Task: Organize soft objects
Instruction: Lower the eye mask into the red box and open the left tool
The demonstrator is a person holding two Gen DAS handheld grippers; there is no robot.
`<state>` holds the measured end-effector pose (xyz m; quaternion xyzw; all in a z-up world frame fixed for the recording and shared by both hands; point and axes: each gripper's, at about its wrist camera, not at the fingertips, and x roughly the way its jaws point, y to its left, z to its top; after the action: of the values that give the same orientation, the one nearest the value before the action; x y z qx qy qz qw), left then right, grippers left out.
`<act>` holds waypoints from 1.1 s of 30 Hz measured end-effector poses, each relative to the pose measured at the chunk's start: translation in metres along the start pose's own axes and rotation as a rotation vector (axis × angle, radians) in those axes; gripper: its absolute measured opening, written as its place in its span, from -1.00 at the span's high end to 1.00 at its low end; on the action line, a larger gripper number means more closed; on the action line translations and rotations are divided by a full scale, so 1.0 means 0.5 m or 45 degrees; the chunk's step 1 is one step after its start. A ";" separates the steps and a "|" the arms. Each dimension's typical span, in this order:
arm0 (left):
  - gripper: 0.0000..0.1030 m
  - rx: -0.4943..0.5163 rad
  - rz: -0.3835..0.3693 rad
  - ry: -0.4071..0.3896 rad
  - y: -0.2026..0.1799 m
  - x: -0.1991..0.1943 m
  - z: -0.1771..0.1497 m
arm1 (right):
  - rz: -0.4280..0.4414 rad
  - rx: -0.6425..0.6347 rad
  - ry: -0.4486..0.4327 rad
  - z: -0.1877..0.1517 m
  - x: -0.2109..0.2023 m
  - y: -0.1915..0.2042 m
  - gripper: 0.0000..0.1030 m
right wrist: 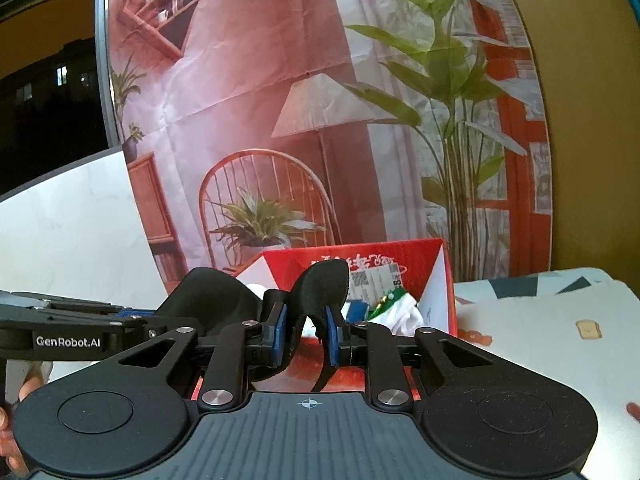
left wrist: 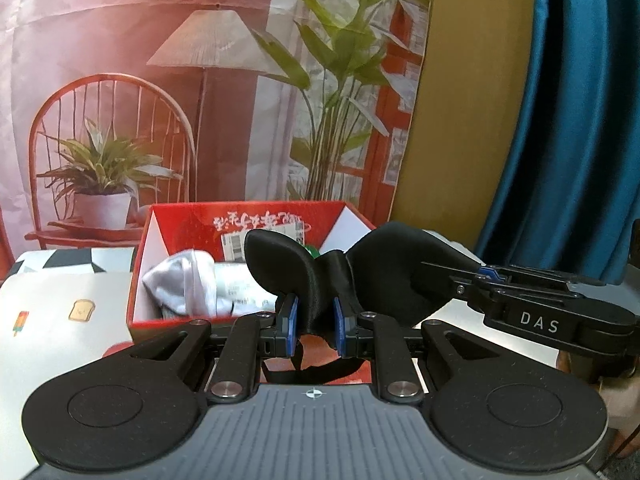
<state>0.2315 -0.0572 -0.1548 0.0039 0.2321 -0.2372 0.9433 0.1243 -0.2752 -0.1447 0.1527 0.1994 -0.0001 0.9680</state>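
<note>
A black sleep mask (left wrist: 320, 276) hangs in the air in front of an open red box (left wrist: 168, 216). My left gripper (left wrist: 315, 322) is shut on the mask's middle bridge. My right gripper (right wrist: 306, 330) is shut on one eye cup of the same mask (right wrist: 320, 284); it enters the left wrist view from the right (left wrist: 486, 276). The box holds a white sock (left wrist: 184, 284) and papers. In the right wrist view the box (right wrist: 436, 276) shows white cloth and something green (right wrist: 386, 304) inside.
The table (left wrist: 48, 320) carries a pale cloth printed with small pictures. A printed backdrop (left wrist: 200, 80) of a lamp, chair and plants hangs behind the box. A blue curtain (left wrist: 580, 120) hangs at the right. A white board (right wrist: 72, 232) stands left of the backdrop.
</note>
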 end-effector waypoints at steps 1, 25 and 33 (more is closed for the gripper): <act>0.63 -0.004 -0.001 -0.005 0.003 0.008 0.006 | -0.002 -0.002 0.002 0.006 0.007 -0.001 0.63; 0.63 -0.026 0.170 0.014 0.119 0.240 0.178 | -0.048 -0.104 0.157 0.184 0.351 -0.057 0.61; 0.55 -0.057 0.179 0.189 0.156 0.306 0.133 | -0.088 -0.045 0.383 0.112 0.423 -0.067 0.61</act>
<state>0.4147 -0.0638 -0.1708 0.0167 0.3057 -0.1644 0.9377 0.3386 -0.3108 -0.1875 0.1269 0.3471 -0.0071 0.9292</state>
